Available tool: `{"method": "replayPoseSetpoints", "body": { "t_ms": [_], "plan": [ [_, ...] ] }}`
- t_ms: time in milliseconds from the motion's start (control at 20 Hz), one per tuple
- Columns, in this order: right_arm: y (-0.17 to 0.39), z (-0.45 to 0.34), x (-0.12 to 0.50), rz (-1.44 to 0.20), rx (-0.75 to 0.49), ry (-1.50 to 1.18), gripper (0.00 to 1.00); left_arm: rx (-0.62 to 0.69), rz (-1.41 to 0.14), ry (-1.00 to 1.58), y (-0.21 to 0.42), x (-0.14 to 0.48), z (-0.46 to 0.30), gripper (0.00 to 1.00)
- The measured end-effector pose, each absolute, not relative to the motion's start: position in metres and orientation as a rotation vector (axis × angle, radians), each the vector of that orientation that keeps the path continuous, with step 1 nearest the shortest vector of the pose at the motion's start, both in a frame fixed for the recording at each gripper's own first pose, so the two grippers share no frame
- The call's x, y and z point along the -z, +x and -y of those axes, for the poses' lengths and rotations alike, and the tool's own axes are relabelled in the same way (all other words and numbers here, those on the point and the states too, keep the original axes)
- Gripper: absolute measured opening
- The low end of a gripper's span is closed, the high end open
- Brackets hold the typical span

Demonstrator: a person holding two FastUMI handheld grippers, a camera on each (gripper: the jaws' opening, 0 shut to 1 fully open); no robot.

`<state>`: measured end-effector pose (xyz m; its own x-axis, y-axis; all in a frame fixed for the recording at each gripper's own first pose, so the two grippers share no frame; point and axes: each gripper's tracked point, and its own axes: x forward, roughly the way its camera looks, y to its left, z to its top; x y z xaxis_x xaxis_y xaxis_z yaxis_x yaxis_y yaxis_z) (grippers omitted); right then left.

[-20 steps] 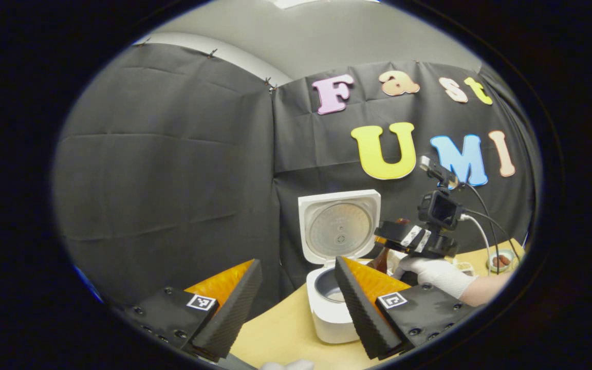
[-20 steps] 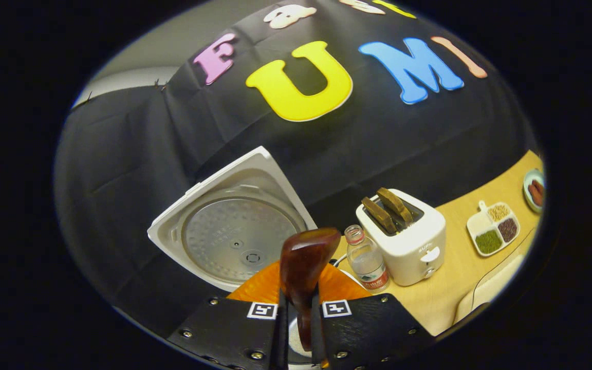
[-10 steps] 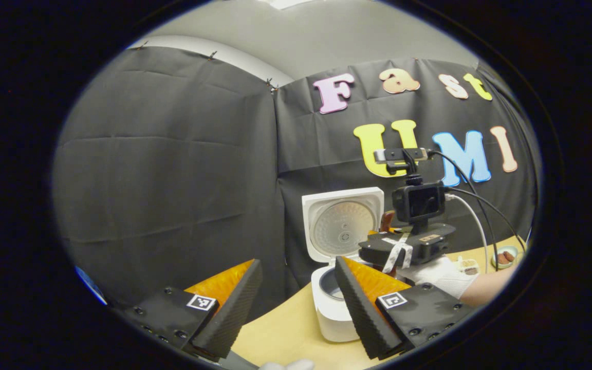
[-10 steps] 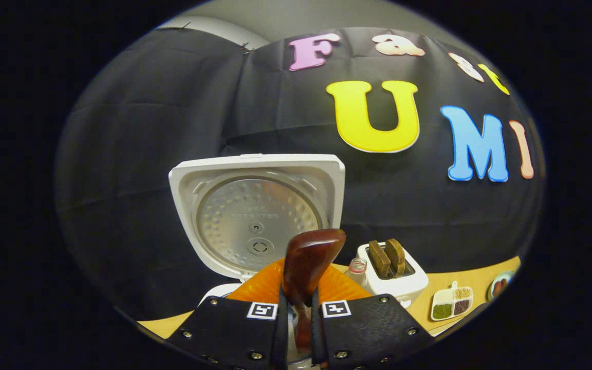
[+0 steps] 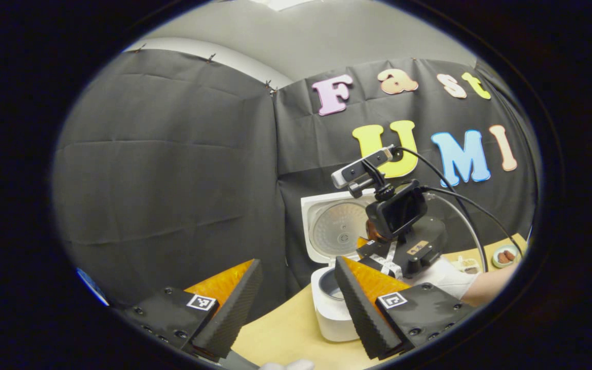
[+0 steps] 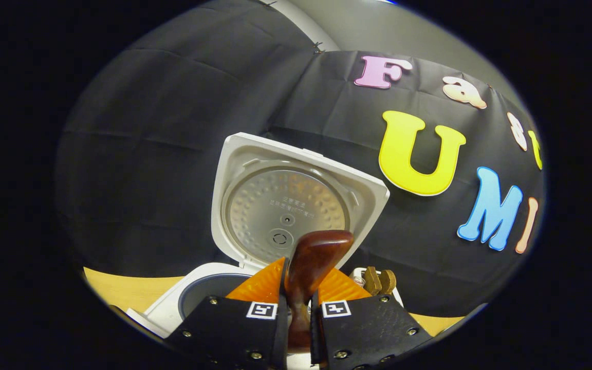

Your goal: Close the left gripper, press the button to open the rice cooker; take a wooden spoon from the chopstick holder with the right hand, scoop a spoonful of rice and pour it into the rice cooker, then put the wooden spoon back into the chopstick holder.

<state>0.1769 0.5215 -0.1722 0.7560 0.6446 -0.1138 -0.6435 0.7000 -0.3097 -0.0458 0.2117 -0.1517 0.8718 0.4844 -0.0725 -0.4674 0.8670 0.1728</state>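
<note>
Wooden spoon (image 6: pixel 310 267): dark red-brown, glossy, rounded bowl end up, clamped between right gripper (image 6: pixel 296 329) fingers at 6 o'clock of right gripper view. Rice cooker (image 6: pixel 255 216) w/ white plastic shell, lid up, dimpled metal inner plate w/ faint writing, too small to read; pot rim at 7 o'clock. Square black-white tags on finger blocks. Left gripper (image 5: pixel 296 308) jaws wide apart, ribbed pads, nothing held. In left gripper view cooker (image 5: pixel 334 308) sits on tan wood tabletop (image 5: pixel 280 334) at 5 o'clock, right gripper (image 5: pixel 378 254) w/ cabled camera just over it, white-gloved hand (image 5: pixel 445 280) holding.
</note>
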Motion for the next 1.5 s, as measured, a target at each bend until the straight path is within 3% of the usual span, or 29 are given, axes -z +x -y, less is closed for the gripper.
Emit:
{"method": "replayPoseSetpoints", "body": {
  "t_ms": [150,350,500,950,1300,1350,1500],
  "plan": [
    [0.174,-0.521,0.17,-0.078,-0.732,-0.184,0.17,-0.497,-0.117,0.144,-0.047,0.151,-0.209,0.99],
    [0.177,-0.506,0.157,-0.284,-0.72,0.31,0.18,-0.502,-0.109,0.152,-0.052,0.146,-0.211,0.99],
    [0.19,-0.485,0.151,-0.349,-0.686,0.525,0.18,-0.501,-0.108,0.142,-0.054,0.142,-0.211,0.99],
    [0.227,-0.359,0.118,-0.285,-0.511,0.712,0.17,-0.395,-0.071,0.129,-0.042,0.123,-0.173,0.99],
    [0.255,-0.158,0.117,-0.165,-0.247,0.717,0.18,-0.289,-0.053,0.097,-0.029,0.115,-0.127,0.99],
    [0.257,-0.125,0.122,-0.153,-0.203,0.702,0.22,-0.278,-0.054,0.092,-0.029,0.115,-0.122,0.99],
    [0.255,-0.026,0.146,-0.14,-0.057,0.667,0.17,-0.246,-0.055,0.088,-0.025,0.11,-0.105,0.99]
  ]
}}
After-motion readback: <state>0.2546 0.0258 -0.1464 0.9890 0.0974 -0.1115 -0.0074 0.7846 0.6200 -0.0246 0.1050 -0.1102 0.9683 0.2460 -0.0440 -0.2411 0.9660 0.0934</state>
